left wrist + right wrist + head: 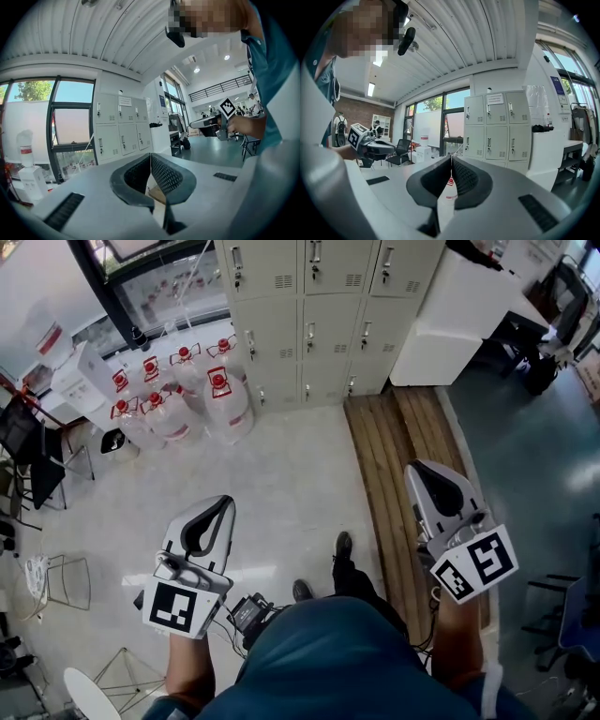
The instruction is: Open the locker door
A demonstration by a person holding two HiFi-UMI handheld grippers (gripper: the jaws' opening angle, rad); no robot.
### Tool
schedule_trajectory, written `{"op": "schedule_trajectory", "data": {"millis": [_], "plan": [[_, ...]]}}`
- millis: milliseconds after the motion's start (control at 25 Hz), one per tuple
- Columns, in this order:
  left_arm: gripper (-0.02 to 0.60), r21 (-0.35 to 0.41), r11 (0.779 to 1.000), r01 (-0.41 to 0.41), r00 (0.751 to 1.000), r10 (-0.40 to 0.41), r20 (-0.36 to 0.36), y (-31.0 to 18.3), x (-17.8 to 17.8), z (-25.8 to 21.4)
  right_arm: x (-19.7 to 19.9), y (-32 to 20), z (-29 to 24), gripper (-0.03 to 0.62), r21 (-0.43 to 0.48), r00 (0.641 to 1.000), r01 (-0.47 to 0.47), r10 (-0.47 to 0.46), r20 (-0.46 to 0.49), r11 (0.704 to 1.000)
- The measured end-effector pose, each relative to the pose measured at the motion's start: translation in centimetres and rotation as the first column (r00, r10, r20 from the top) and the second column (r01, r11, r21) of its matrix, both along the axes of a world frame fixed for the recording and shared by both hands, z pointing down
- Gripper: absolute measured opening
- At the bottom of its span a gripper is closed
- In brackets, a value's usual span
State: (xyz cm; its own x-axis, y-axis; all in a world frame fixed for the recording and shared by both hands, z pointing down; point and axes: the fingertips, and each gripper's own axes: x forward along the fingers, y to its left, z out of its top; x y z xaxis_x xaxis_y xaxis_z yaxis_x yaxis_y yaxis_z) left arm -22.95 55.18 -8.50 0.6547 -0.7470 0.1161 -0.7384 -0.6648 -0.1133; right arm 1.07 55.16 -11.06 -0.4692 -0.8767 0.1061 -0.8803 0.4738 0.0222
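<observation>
Lockers stand at the far wall, visible doors shut, beside the water jugs — well apart from the person, so the left hand-held gripper and right hand-held gripper likely ride low merely as carried — jaws pressed together, empty.

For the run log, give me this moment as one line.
lockers: doors closed, out of reach | left gripper: shut, empty | right gripper: shut, empty
</observation>
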Motion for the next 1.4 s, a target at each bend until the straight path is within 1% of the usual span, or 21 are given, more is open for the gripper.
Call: {"op": "schedule_trajectory", "data": {"millis": [120, 320, 680, 920, 1080, 1240, 1400], "plan": [[0.018, -0.005, 1.000, 0.019, 1.000, -0.019, 0.016, -1.7, 0.5, 0.4, 0.6, -2.4, 0.2, 0.037, 0.002, 1.000, 0.015, -0.015, 0.010, 1.000], [0.018, -0.022, 0.998, 0.062, 0.998, -0.061, 0.018, -5.0, 1.8, 1.0, 2.0, -6.9, 1.2, 0.037, -0.016, 0.998, 0.055, -0.055, 0.017, 0.998], [0.018, -0.036, 0.992, 0.122, 0.992, -0.121, 0.023, -12.5, 4.9, 1.0, 4.3, -16.1, 1.3, 0.037, -0.032, 0.992, 0.127, -0.126, 0.026, 0.991], [0.018, -0.039, 0.980, 0.196, 0.981, -0.195, 0.027, -16.9, 6.8, 0.4, 5.7, -22.3, 1.0, 0.037, -0.036, 0.979, 0.203, -0.201, 0.035, 0.979], [0.018, -0.024, 0.972, 0.235, 0.971, -0.234, 0.040, -19.7, 9.2, 0.1, 7.4, -26.1, 0.7, 0.037, -0.019, 0.966, 0.254, -0.253, 0.043, 0.967], [0.018, -0.013, 0.969, 0.247, 0.968, -0.246, 0.052, -21.9, 11.9, -0.3, 9.4, -28.9, 0.8, 0.037, -0.017, 0.958, 0.284, -0.283, 0.046, 0.959], [0.018, -0.019, 0.973, 0.229, 0.972, -0.228, 0.056, -24.1, 13.9, -0.2, 11.1, -31.1, 1.5, 0.037, -0.025, 0.961, 0.272, -0.271, 0.058, 0.962]]}}
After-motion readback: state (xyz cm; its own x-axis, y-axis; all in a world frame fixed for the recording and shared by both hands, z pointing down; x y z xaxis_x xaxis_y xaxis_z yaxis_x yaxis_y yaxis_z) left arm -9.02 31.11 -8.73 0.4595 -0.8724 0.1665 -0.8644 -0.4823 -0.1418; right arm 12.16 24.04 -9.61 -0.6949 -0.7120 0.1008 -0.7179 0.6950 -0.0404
